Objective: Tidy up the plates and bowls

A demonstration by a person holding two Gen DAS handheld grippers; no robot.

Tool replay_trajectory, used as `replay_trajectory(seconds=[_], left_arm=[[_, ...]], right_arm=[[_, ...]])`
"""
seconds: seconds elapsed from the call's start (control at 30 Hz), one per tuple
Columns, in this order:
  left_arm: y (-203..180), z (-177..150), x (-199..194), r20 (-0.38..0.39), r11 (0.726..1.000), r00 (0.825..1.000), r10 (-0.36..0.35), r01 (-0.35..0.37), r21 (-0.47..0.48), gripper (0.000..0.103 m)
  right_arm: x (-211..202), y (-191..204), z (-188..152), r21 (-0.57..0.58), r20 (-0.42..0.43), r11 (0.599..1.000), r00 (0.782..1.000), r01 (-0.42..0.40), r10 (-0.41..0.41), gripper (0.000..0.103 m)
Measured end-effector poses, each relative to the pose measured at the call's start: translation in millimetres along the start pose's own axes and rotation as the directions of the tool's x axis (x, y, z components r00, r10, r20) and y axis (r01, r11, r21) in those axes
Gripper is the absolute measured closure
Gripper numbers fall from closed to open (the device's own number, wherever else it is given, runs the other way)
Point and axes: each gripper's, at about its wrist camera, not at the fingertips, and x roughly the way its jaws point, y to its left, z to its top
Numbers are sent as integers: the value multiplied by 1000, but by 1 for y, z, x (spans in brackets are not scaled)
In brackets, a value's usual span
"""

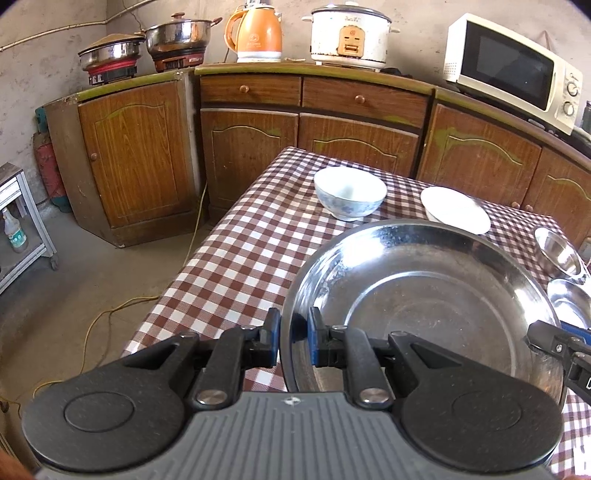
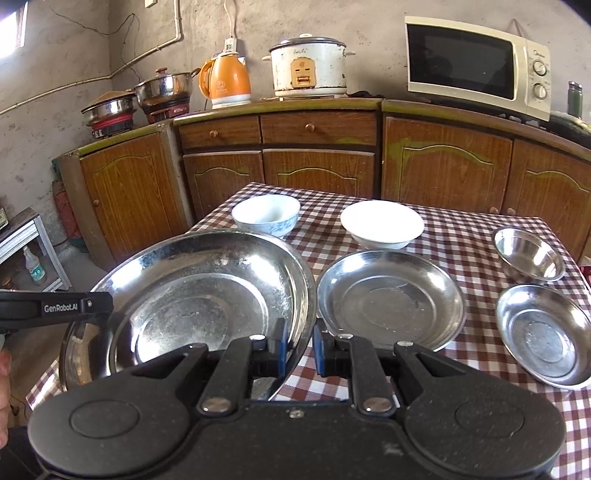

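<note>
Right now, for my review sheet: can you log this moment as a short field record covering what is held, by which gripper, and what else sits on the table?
held item: large steel plate, lifted and tilted above the checked tablecloth
left gripper: shut on the plate's left rim
right gripper: shut on the plate's right rim
steel dishes on table: medium steel plate, small steel plate, small steel bowl
ceramic on table: blue-patterned bowl, white bowl
stacking: none yet, all apart

Rough grey plaster walls (image 2: 332, 22) back a run of worn brown wooden cabinets (image 2: 317, 147) with a green-edged top. A bare concrete floor (image 1: 92, 280) carries a trailing yellow cord (image 1: 110, 314); daylight falls from the left.
</note>
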Motion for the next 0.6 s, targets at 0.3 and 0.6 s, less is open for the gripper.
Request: replay_trajectory(seconds=[0.3, 0.6], left_arm=[[-14, -8, -10, 6, 1000, 1000, -21, 21, 21, 86], [-24, -13, -14, 8, 999, 1000, -31, 30, 39, 86]], right_arm=[[-23, -11, -9, 4, 6, 999, 999, 33, -33, 84], [-33, -21, -15, 20, 2, 999, 999, 47, -47, 84]])
